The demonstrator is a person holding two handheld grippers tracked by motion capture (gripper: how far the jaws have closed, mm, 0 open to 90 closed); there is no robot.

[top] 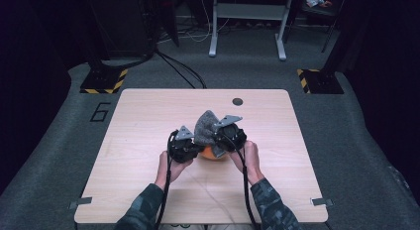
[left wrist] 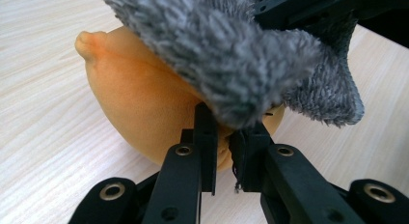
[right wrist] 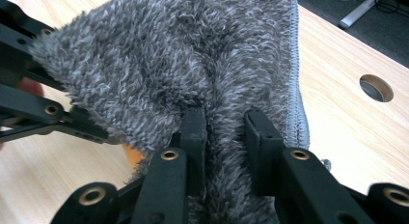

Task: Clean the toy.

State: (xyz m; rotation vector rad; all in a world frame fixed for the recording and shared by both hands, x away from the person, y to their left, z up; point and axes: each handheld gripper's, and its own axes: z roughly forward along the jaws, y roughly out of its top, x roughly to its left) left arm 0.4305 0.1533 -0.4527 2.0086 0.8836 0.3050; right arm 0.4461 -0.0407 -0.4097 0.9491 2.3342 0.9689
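Note:
A fuzzy grey cloth [top: 205, 123] lies draped over a soft orange, lemon-shaped thing [top: 212, 154] at the middle of the wooden table [top: 148, 116]. My left gripper [top: 198, 149] comes in from the left. In the left gripper view the left gripper [left wrist: 225, 132] is shut on the lower edge of the cloth [left wrist: 226, 55], right in front of the orange thing [left wrist: 135, 93]. My right gripper [top: 214, 141] reaches in from the right. In the right gripper view the right gripper [right wrist: 225, 132] is shut on a fold of the cloth [right wrist: 183, 55], lifting it a little.
A round hole [top: 237, 101] sits near the table's far edge. Beyond the table stand a white desk frame [top: 247, 22] and two bases with yellow-black stripes [top: 104, 81]. Bare wood lies on every side of the two objects.

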